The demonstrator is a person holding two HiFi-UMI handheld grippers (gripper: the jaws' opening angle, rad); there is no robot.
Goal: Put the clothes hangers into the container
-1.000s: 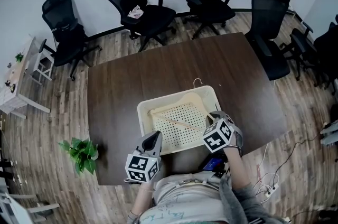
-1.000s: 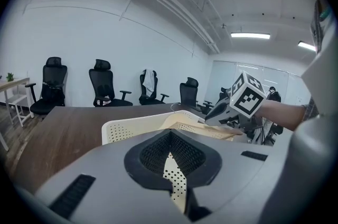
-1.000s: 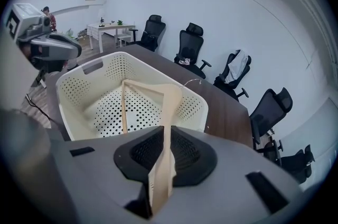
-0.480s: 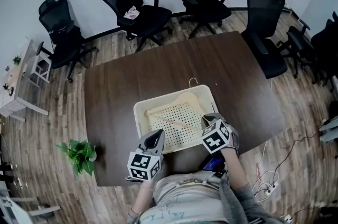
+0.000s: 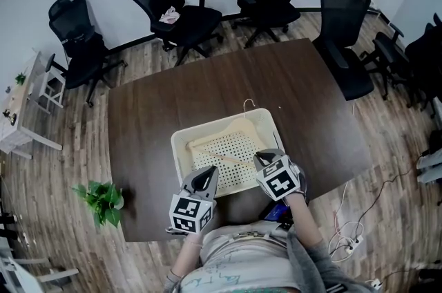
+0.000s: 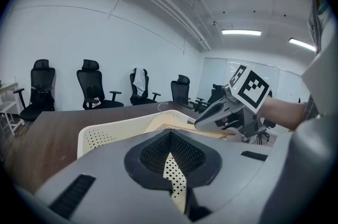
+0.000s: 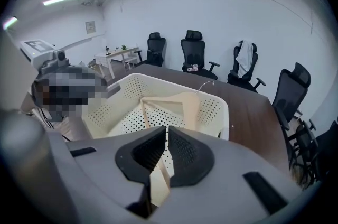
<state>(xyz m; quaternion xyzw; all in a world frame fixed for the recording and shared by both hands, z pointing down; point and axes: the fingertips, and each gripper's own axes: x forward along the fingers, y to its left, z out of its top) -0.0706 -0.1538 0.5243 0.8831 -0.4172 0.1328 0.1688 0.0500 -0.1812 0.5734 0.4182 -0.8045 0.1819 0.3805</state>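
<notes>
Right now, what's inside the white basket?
A wooden clothes hanger lies on the perforated floor of the basket, its wire hook poking past the far rim. The left gripper and right gripper hide the near edge.

No writing can be read. Only black-and-white square patterns, without letters, are carried by the marker cube (image 5: 189, 213) of the left gripper (image 5: 206, 175) and that of the right gripper (image 5: 261, 159). A small wall plate (image 7: 90, 26) and the shirt print (image 5: 214, 278) are left illegible.
</notes>
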